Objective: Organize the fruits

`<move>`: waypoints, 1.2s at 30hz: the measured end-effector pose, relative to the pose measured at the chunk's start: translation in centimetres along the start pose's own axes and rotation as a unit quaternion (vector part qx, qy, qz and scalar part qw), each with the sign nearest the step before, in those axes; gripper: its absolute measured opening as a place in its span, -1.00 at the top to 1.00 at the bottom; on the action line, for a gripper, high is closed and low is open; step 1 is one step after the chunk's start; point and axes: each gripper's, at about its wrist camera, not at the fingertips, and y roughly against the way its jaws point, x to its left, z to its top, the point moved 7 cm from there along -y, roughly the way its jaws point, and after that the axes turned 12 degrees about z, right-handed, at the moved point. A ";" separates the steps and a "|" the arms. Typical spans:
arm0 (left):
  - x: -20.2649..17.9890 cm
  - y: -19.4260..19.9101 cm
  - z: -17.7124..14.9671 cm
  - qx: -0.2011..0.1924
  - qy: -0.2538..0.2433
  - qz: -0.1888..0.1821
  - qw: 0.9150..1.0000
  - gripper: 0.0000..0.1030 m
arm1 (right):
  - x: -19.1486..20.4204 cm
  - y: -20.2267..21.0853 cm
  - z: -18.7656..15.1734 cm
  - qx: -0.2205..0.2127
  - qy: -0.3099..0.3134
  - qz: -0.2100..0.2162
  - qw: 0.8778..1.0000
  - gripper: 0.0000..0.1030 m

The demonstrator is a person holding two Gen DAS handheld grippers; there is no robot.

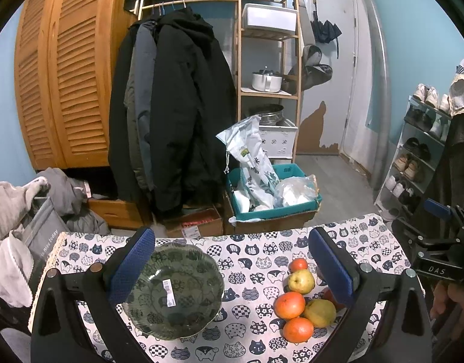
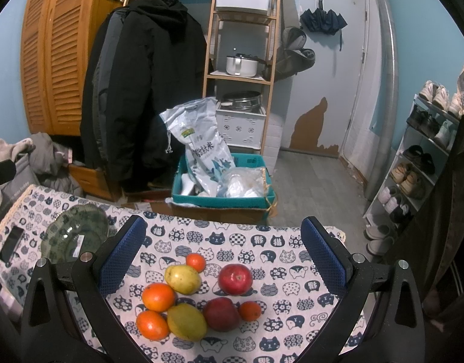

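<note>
1. The left gripper (image 1: 232, 267) has its jaws spread wide and holds nothing; its blue pads (image 1: 132, 264) hang above the table.
2. The right gripper (image 2: 222, 255) is likewise wide open and empty, with its pads (image 2: 123, 255) on either side of the fruit pile.
3. Nearest in the right view lie an orange (image 2: 152, 325), a yellow-green pear (image 2: 187, 322), a dark red apple (image 2: 221, 314) and a small orange (image 2: 250, 310), close together in a row.
4. Just behind them sit a second orange (image 2: 158, 296) and a second pear (image 2: 183, 279), touching, and a red apple (image 2: 235, 279) set slightly apart to the right.
5. A small tangerine (image 2: 195, 262) lies farthest back in the pile, beside the second pear.
6. All the fruit rests on the cat-print cloth (image 2: 262, 242), none in the bowl.
7. The green glass bowl (image 1: 171, 292) stands empty to the left of the fruit, well apart from it, with a white label on its inside.
8. A dark phone (image 2: 11, 243) lies flat at the cloth's left edge, beyond the bowl.
9. Past the table, on the floor, a teal box (image 2: 222, 201) holds a rice bag (image 2: 201, 148).
10. Behind it hang black coats (image 2: 141, 90).
</note>
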 end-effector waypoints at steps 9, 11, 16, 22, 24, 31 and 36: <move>0.2 0.0 -0.1 -0.001 0.005 -0.002 1.000 -0.99 | 0.1 0.0 0.0 0.000 0.000 0.000 1.000 -0.95; 0.2 0.0 0.0 -0.002 0.005 -0.002 1.000 -0.99 | 0.1 0.0 0.0 0.000 0.001 0.000 1.000 -0.95; 0.2 0.0 0.1 -0.001 0.005 -0.001 1.000 -0.99 | 0.1 0.0 0.1 0.001 0.000 0.000 1.000 -0.95; 0.2 0.1 0.1 -0.001 0.005 -0.002 1.000 -0.99 | 0.1 0.0 0.1 0.001 0.000 0.000 1.000 -0.95; 0.2 0.1 0.0 -0.001 0.005 -0.001 1.000 -0.99 | 0.1 0.1 0.1 0.001 0.000 0.000 1.000 -0.95; 0.1 0.2 0.0 -0.001 0.006 -0.003 1.000 -0.99 | 0.1 0.1 0.1 0.001 0.001 0.000 1.000 -0.95; 0.1 0.2 0.0 -0.001 0.006 -0.002 1.000 -0.99 | 0.1 0.0 0.1 0.000 0.001 0.000 1.000 -0.95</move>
